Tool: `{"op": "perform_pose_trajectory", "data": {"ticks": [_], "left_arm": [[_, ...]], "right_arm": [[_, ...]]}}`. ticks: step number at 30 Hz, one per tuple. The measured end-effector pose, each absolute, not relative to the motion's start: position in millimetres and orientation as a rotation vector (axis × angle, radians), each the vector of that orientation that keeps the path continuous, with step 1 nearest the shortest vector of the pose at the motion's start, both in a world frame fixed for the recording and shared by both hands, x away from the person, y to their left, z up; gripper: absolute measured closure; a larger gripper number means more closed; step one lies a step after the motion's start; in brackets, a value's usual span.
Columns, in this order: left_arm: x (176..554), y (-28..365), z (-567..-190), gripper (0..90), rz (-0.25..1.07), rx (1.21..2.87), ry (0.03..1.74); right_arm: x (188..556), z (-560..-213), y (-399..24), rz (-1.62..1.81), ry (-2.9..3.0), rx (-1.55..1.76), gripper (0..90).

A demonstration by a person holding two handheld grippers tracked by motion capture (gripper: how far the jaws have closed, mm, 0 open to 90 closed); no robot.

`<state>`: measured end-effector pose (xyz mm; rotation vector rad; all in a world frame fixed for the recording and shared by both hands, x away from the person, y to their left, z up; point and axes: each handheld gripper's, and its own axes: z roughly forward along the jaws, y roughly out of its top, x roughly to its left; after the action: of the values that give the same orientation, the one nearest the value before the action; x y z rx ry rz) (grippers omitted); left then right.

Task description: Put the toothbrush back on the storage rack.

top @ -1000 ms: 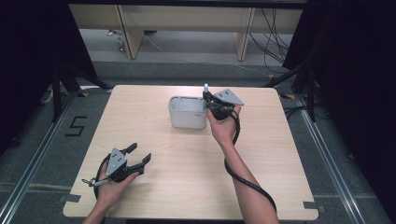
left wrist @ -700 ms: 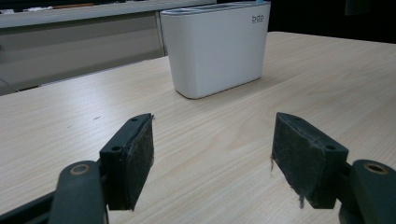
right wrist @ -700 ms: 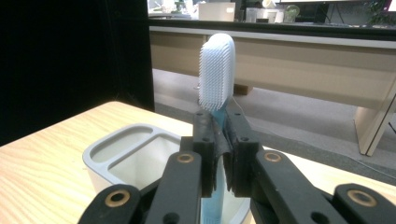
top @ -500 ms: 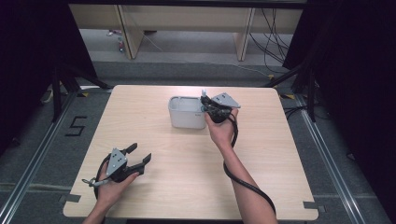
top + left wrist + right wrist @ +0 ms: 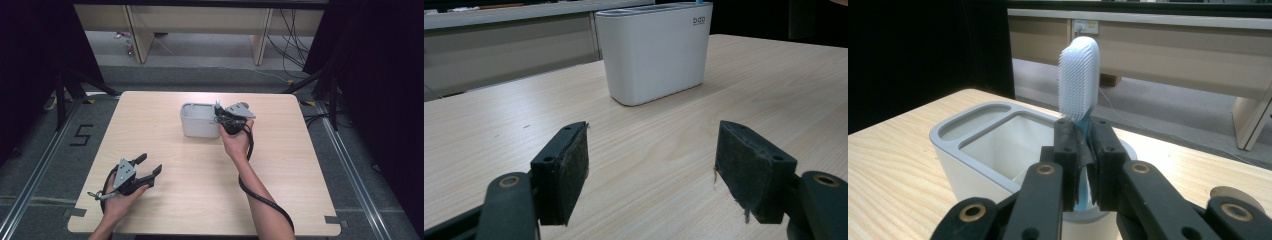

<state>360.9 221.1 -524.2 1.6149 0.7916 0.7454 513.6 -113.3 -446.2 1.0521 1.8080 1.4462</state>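
The toothbrush (image 5: pixel 1078 80) is standing upright, bristle head up, over the white holder's (image 5: pixel 197 122) right end, possibly its round slot. The right tongs (image 5: pixel 1083 150) are clamping its blue handle. The left tongs (image 5: pixel 651 175) are resting apart on the tabletop (image 5: pixel 200 200), well away.

The white plastic holder with compartments (image 5: pixel 199 120) stands on the light wooden table (image 5: pixel 290 170), toward its far side. The blue-handled toothbrush with white bristles (image 5: pixel 1078 80) stands upright just above the holder's right end, well apart from the left gripper (image 5: pixel 146 169) at the near left.

The toothbrush (image 5: pixel 1078 80) handle is hidden below the right gripper (image 5: pixel 1083 145) pads, so its reach into the white holder (image 5: pixel 978 165) cannot be told.
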Motion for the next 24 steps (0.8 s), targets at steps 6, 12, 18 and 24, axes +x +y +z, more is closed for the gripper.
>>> {"op": "perform_pose_trajectory", "data": {"ticks": [6,12,18,24], "left_arm": [[361,221,-524,28.9,0.746,1.617,0.790],[361,221,-524,28.9,0.747,1.613,0.792],[359,222,-523,28.8,0.740,1.630,0.806],[358,223,-523,28.8,0.740,1.627,0.810]], "right_arm": [[512,-447,-115,1.437,1.811,1.056,80.7],[506,-449,-118,1.414,1.834,1.088,64.1],[492,-452,-128,1.375,1.892,1.133,43.9],[463,-458,-151,1.354,1.932,1.151,41.7]]}}
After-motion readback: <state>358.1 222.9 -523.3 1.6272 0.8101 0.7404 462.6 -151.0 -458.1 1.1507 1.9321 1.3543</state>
